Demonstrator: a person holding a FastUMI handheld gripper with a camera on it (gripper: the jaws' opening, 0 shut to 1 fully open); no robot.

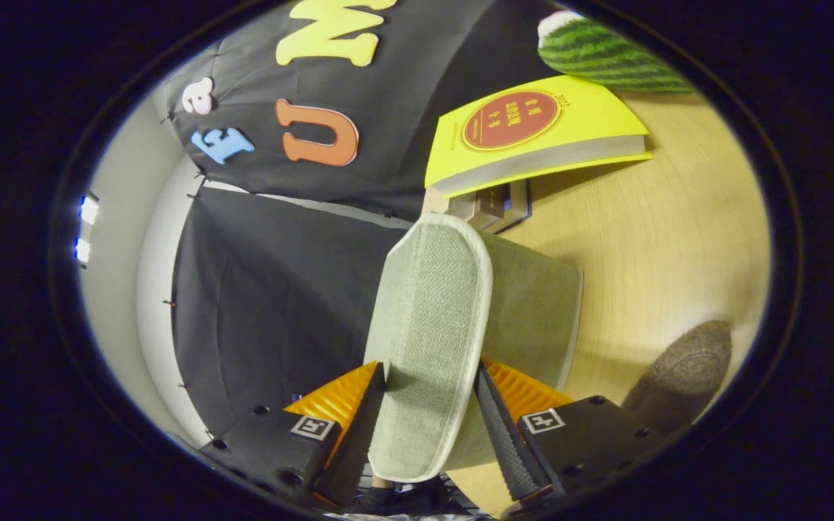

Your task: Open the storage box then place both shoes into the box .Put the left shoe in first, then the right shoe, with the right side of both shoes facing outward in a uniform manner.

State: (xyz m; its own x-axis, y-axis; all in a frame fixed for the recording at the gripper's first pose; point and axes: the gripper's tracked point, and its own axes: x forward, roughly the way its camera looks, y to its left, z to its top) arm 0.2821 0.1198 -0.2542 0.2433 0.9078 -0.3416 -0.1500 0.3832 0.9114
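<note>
A green fabric storage box (541, 312) stands on the wooden table (663, 239). Its lid (431, 311), green cloth with a pale trim, is lifted up on edge and runs straight out between my fingers. My gripper (429, 423) is shut on the lid's near end, one finger pressed on each face. The inside of the box is hidden behind the raised lid. Beside the box, off to the side of one finger, lies a brown fuzzy shoe (683, 376), partly cut off. I cannot tell which shoe it is.
Beyond the box a yellow book (540, 134) rests on a small stack of items (493, 206). Farther back lies a striped green watermelon plush (605, 54). The black booth wall (279, 304) rises close along the box's other side.
</note>
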